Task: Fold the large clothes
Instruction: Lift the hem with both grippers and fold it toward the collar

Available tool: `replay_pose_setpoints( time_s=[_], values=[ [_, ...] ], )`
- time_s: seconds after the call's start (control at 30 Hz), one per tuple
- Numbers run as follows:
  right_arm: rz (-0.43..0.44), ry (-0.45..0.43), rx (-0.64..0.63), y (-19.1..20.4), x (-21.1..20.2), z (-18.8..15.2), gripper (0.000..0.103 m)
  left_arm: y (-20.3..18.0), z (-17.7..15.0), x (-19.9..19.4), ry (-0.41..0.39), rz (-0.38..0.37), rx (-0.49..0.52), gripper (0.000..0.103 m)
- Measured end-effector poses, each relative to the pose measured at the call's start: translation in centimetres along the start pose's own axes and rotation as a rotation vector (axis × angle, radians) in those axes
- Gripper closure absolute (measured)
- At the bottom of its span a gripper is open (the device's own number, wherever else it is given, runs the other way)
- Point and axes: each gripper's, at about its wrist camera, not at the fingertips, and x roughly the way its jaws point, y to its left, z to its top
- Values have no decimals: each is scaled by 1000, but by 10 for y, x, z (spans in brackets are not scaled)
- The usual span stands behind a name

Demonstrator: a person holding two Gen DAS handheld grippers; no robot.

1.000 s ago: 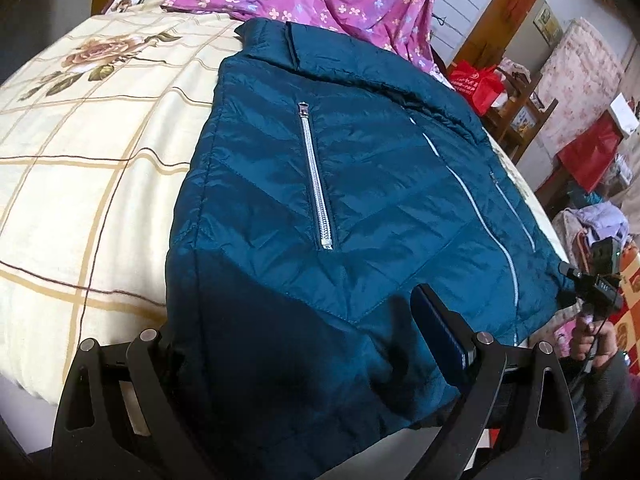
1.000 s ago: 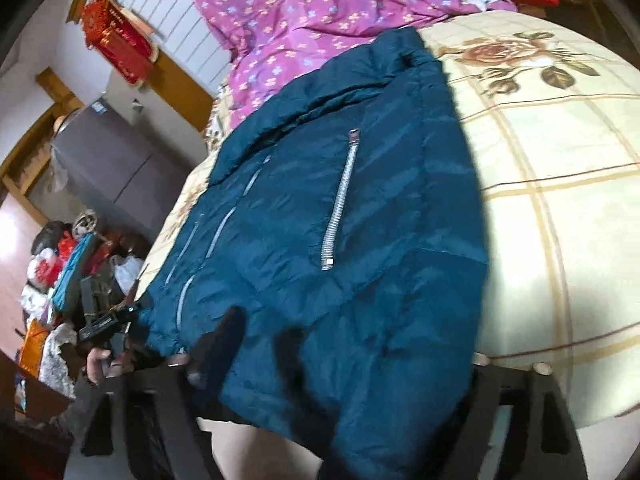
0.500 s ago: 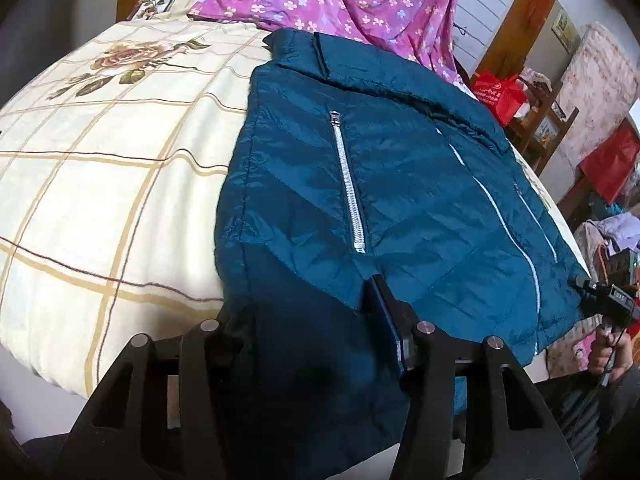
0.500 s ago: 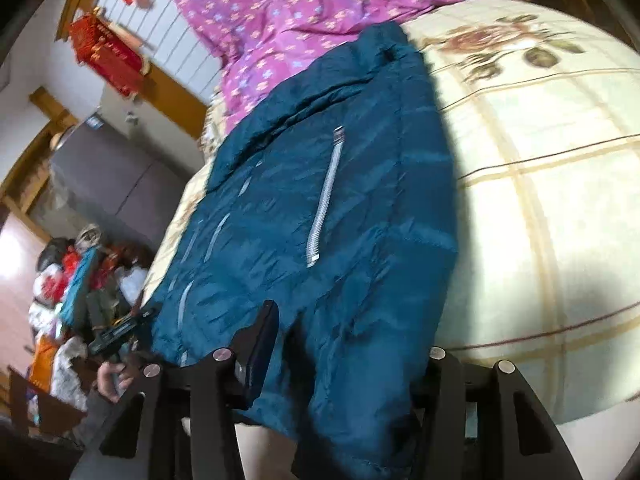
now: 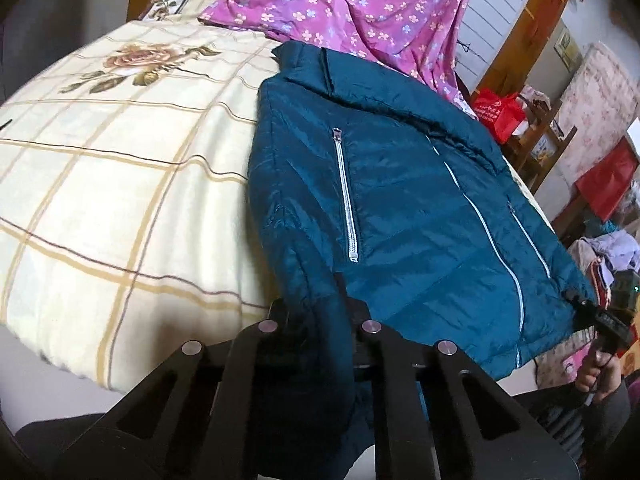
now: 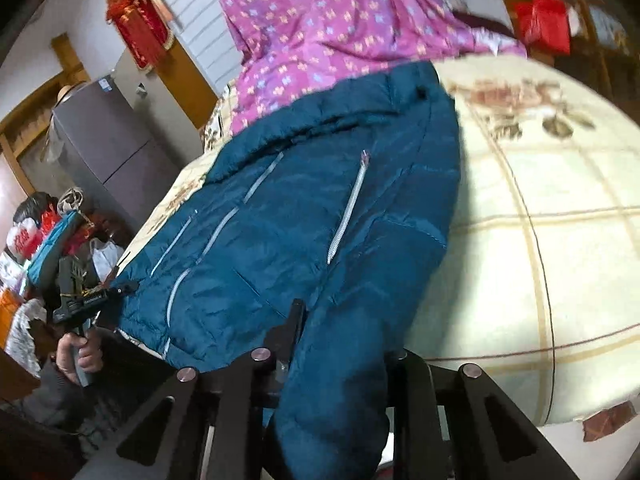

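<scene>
A teal puffer jacket [image 5: 400, 200] with silver zips lies front-up on the bed, its collar at the far end and its hem hanging over the near edge. My left gripper [image 5: 312, 304] is shut on the hem at the jacket's left side, with dark fabric bunched between its fingers. My right gripper [image 6: 344, 336] holds the hem of the same jacket [image 6: 300, 220] at its right side; its jaws are closing on a thick fold, and the right finger is hidden behind the cloth. Each wrist view shows the other gripper [image 5: 604, 320] [image 6: 88, 300] in a hand at the far hem corner.
The cream plaid bedspread [image 5: 120, 180] with a rose print covers the bed. A purple flowered cloth [image 5: 360, 8] lies beyond the collar. A red bag [image 5: 496, 112] and wooden furniture stand beside the bed. A grey fridge [image 6: 104, 140] and piled clutter [image 6: 40, 232] stand on the other side.
Both pairs of jaws stood wide around the hem and have closed on it. The right gripper has risen slightly with the fabric.
</scene>
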Motion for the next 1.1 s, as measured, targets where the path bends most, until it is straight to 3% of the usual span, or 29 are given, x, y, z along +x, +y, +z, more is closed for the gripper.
replay_pose_setpoints(
  time_s=[0.2,0.37,0.6,0.73,1.1],
  values=[
    [6,-91,66,11,-25,-15,84,14,1,-31,-13,-43,-58,94],
    [-106,-108,144,14,-46,-28,84,4,-9,-57,-33,-39,-16,94],
    [-94,-158,148,33,-80,-46,87,11,-26,-82,-43,-66,-56,94],
    [-44,-177,155,38,-96,-56,88,17,-32,-96,-53,-79,-90,95],
    [128,-193,198,32,-104,-63,88,15,-20,-112,-124,-64,-65,95]
  ],
)
